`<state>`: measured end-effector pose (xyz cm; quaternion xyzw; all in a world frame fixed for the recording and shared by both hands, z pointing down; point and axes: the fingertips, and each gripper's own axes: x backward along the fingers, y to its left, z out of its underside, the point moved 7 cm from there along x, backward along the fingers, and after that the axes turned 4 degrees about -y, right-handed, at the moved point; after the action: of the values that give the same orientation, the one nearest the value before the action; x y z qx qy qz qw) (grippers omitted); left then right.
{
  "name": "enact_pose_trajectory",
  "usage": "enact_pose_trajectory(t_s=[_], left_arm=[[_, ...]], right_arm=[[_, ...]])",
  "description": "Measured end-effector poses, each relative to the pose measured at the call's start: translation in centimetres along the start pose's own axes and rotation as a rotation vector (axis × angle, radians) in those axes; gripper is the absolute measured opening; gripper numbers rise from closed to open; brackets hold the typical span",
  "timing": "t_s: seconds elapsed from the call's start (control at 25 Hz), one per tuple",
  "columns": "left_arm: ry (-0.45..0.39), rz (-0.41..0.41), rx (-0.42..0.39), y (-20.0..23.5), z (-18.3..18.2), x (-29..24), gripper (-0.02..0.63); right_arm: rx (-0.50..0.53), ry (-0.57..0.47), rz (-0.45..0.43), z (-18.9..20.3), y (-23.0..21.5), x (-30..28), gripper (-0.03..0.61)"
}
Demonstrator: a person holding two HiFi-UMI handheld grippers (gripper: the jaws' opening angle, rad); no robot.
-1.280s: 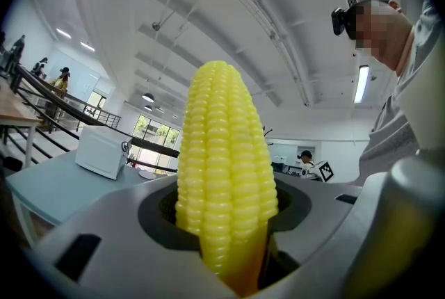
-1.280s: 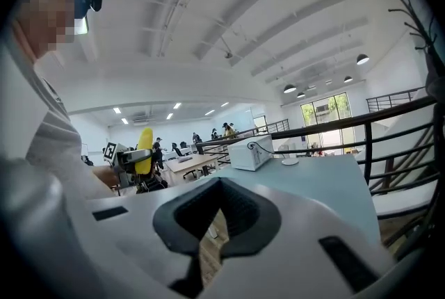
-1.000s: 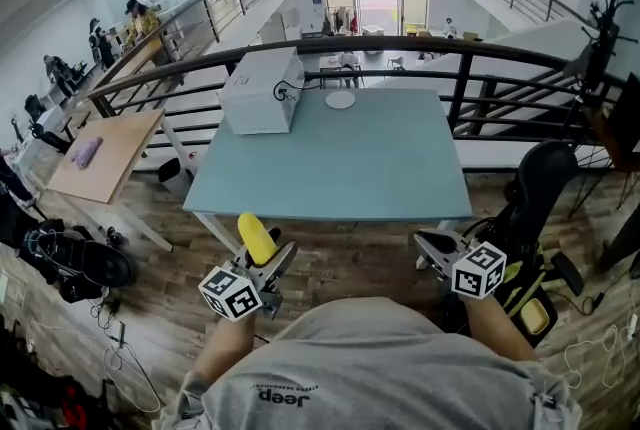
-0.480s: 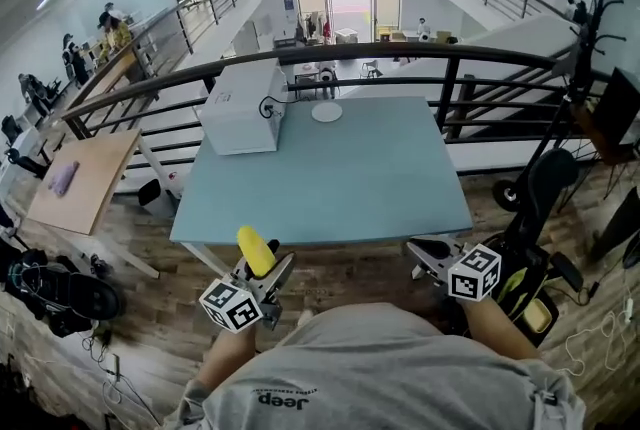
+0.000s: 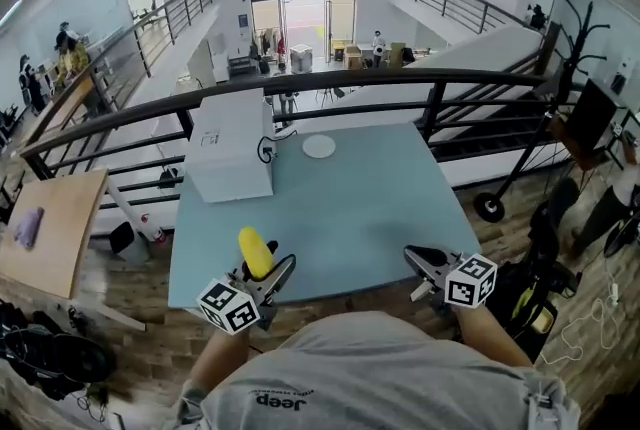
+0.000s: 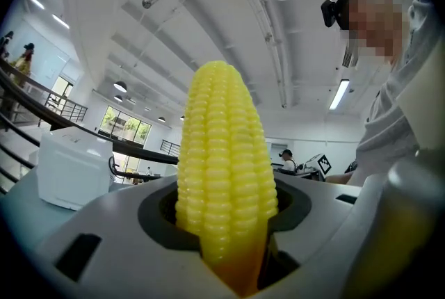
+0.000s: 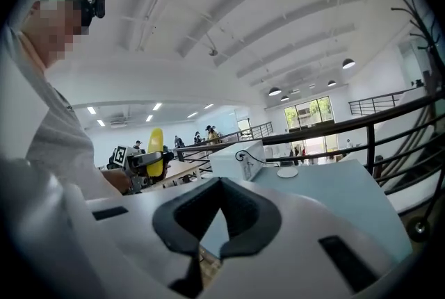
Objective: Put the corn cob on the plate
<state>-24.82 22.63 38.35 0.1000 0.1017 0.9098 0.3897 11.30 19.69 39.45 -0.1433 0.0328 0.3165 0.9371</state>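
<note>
A yellow corn cob (image 5: pixel 255 253) stands upright between the jaws of my left gripper (image 5: pixel 268 274), which is shut on its lower end. In the left gripper view the corn cob (image 6: pixel 222 172) fills the centre and rises out of the gripper (image 6: pixel 229 252). The small white plate (image 5: pixel 319 146) lies at the far side of the blue-green table (image 5: pixel 350 208), well beyond both grippers. My right gripper (image 5: pixel 418 261) hovers over the table's near right edge, shut and holding nothing. The right gripper view shows the gripper (image 7: pixel 205 249), the plate (image 7: pixel 287 172) and the corn cob (image 7: pixel 155 144) off to the left.
A white box (image 5: pixel 230 146) with a black cable sits on the table's far left, next to the plate. A black railing (image 5: pixel 300 83) runs behind the table. A wooden table (image 5: pixel 50 218) stands at left. A coat stand (image 5: pixel 560 48) and dark gear stand at right.
The view has closed in on the table: both grippers have gone from over the wooden floor to the table's near edge. The corn cob stays gripped as before.
</note>
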Motion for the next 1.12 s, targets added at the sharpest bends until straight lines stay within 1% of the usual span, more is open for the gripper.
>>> enact_pose_trajectory(t_s=[0.16,0.28,0.4,0.56,0.72,0.88,1.0,1.12], left_arm=[[0.016,0.033,0.004,5.1,-0.6,0.4,0.236],[0.024,0.048,0.028,7.6,-0.6,0.5,0.235],[0.025,0.049,0.058,9.3,-0.4,0.7,0.235],[0.038,0.04,0.067,10.3,-0.1,1.4,0.235],[0.043,-0.011,0.069,10.8,-0.5,2.1,0.235],[0.043,-0.067,0.056,10.7,-0.5,1.5,0.235],[0.046,-0.12,0.035,10.7,-0.4,0.3,0.235],[0.044,-0.194,0.006,10.4,-0.3,-2.2,0.235]], right_arm=[[0.014,0.028,0.04,-0.4,0.8,-3.9,0.017],[0.008,0.048,0.067,-0.7,1.0,-5.8,0.017],[0.004,0.067,0.077,-0.9,1.1,-7.4,0.017],[0.001,0.081,0.072,-1.5,0.7,-9.1,0.017],[0.007,0.087,0.031,-2.3,-0.5,-10.9,0.017],[0.011,0.084,-0.025,-3.1,-3.0,-12.5,0.017],[0.012,0.069,-0.085,-3.6,-6.0,-14.3,0.017],[0.015,0.049,-0.157,-4.4,-10.4,-15.9,0.017]])
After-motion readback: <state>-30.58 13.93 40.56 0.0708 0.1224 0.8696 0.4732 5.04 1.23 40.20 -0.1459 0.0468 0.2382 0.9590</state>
